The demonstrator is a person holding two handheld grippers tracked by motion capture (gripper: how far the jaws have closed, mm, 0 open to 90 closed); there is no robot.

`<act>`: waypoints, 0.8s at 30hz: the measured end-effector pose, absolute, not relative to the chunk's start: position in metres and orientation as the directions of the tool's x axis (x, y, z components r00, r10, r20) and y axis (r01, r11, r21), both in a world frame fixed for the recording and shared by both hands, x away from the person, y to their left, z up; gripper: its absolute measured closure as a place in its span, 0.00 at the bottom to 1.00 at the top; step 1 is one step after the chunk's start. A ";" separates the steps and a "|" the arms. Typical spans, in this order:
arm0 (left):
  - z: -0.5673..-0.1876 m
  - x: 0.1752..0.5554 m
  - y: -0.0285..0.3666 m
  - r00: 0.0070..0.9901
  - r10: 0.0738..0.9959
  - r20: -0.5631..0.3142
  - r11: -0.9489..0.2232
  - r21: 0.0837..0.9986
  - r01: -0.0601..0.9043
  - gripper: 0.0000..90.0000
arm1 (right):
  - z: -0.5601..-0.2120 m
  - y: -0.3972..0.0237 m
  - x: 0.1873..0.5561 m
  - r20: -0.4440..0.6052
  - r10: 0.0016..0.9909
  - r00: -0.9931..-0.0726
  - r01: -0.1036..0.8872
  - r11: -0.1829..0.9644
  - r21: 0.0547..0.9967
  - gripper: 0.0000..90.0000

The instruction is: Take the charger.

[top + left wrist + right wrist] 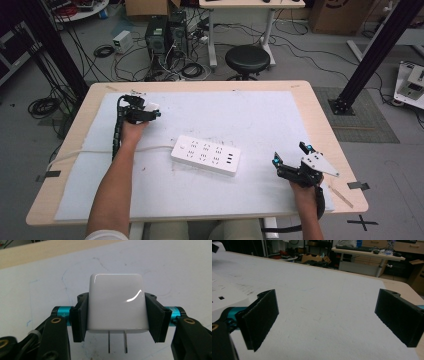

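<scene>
A glossy white plug adapter (116,302) with two metal prongs sits clamped between the black jaws of my left gripper (117,315); the prongs point toward the camera. From above, that left gripper (150,111) hovers over the far left of the white mat with the adapter (151,106) at its tip. A white power strip (205,154) lies flat in the middle of the mat, its cord (95,151) running off to the left. My right gripper (291,156) rests near the front right corner, jaws wide apart with nothing between them. In the right gripper view the power strip (224,298) lies at the left edge.
A white mat (260,115) covers most of the wooden table (320,125). A black stool (247,59) stands beyond the far edge, with cables and computer towers (162,35) on the floor behind. A black frame post (372,52) rises at the right.
</scene>
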State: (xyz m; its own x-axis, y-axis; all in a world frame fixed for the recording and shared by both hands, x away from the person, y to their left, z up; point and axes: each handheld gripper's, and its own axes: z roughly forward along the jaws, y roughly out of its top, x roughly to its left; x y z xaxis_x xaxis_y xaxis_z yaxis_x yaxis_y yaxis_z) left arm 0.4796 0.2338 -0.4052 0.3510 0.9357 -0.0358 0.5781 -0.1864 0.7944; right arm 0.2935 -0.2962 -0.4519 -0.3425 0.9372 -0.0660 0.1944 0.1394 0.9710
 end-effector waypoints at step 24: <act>-0.373 0.384 0.220 0.480 0.877 -0.018 -0.165 0.927 0.336 0.47 | -0.452 -0.296 0.294 -0.065 0.937 -0.343 0.197 0.139 0.970 0.06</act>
